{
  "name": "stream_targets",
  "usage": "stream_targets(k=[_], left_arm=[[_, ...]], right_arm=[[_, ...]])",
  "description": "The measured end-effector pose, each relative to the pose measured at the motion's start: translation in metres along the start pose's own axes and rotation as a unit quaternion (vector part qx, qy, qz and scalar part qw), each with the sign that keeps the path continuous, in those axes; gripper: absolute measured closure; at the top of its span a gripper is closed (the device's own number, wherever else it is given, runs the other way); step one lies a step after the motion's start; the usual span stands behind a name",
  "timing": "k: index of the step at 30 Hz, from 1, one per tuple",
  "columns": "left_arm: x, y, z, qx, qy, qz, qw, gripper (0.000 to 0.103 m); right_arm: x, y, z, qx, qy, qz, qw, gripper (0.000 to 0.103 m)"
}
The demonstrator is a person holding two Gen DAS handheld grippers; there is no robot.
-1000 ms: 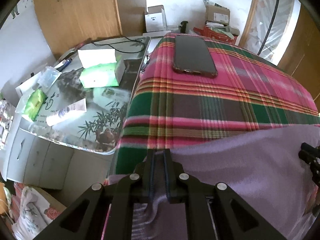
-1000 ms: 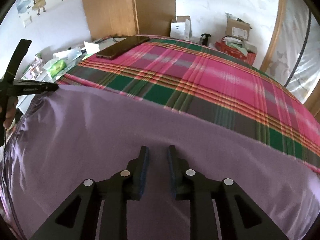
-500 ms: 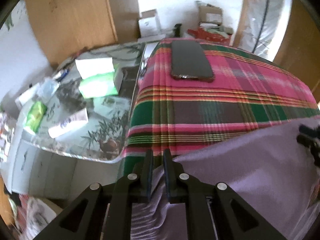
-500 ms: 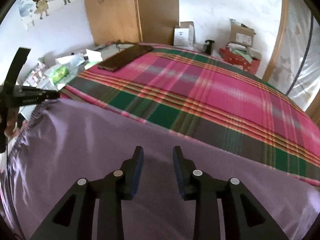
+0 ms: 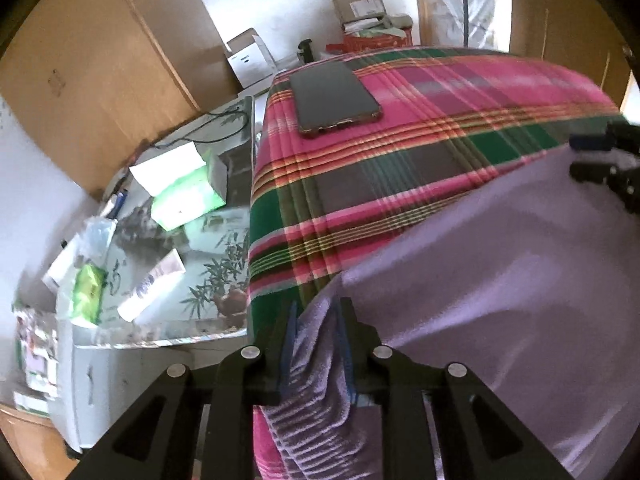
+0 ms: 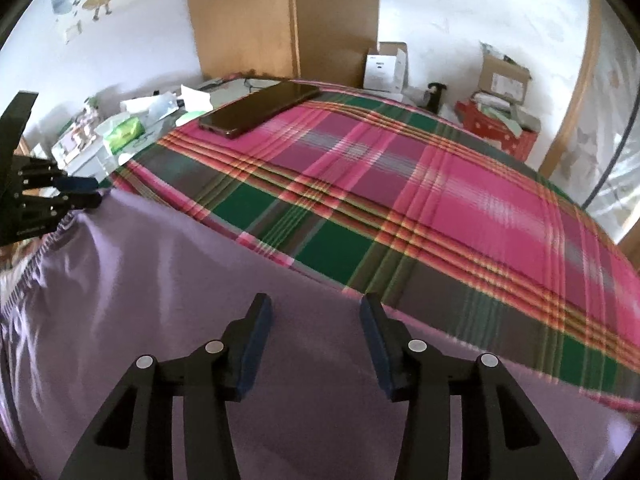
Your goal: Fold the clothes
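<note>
Nearest thing in the left wrist view is the left gripper (image 5: 316, 320), black angular arms with blue pads, and its jaws are opening. The ribbed, gathered hem of the lilac garment (image 5: 500, 300) sits bunched between the fingers, though I can't tell if the pads are pressing on it or have let go. That hem has a stripy, corrugated knit, while the rest of the garment is smooth, matte and flat, spreading from 6 o'clock out to 3 o'clock across the near part of the plaid bedspread (image 5: 400, 168).

In the right wrist view the right gripper (image 6: 316, 312) is also opening, jaws well apart, pads clear of the fabric and nothing pinched; the lilac cloth just lies flat under and between the fingers. From here the garment fills everything from 6 round to 9 o'clock, with a straight far edge running diagonally across the plaid. The other gripper shows at 9 o'clock at the cloth's gathered corner.

Further out, the bedspread is a woven tartan in pink, green and grey with thin yellow lines. A dark, glossy slab of a smartphone (image 5: 332, 100) lies flat on it around 12 o'clock, well apart from the garment.

At 9 to 10 o'clock in the left view, just beside the bed, there's a glass-topped side table (image 5: 224, 320) with a bamboo print, carrying a green tissue pack (image 5: 184, 196) and a white tube (image 5: 154, 290). Past that, a wooden wardrobe (image 5: 100, 72) and cardboard boxes (image 5: 356, 2) against the white wall.
</note>
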State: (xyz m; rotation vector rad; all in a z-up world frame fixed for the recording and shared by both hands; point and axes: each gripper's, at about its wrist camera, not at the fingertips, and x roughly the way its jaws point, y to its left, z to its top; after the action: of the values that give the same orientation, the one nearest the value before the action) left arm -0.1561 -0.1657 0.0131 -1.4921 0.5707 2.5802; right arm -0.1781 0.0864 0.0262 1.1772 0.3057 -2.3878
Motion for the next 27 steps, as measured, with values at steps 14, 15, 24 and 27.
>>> stream_targets(k=[14,15,24,27], left_arm=[[0.0,0.012,-0.009,0.028,-0.033,-0.053,0.9977,0.079],[0.0,0.013,-0.009,0.024,-0.033,-0.056,0.9976,0.079],[0.0,0.013,-0.011,0.011,-0.031,-0.062,0.9976,0.098],[-0.001,0.015,-0.011,0.003,-0.036,-0.06,0.9976,0.1]], right_arm=[[0.012,-0.005,0.009,-0.012,0.003,0.026,1.0,0.04],[0.012,-0.005,0.009,-0.012,0.003,0.026,1.0,0.04],[0.013,-0.005,0.009,-0.016,0.0,0.027,1.0,0.04],[0.012,-0.004,0.009,-0.018,0.001,0.032,0.999,0.046]])
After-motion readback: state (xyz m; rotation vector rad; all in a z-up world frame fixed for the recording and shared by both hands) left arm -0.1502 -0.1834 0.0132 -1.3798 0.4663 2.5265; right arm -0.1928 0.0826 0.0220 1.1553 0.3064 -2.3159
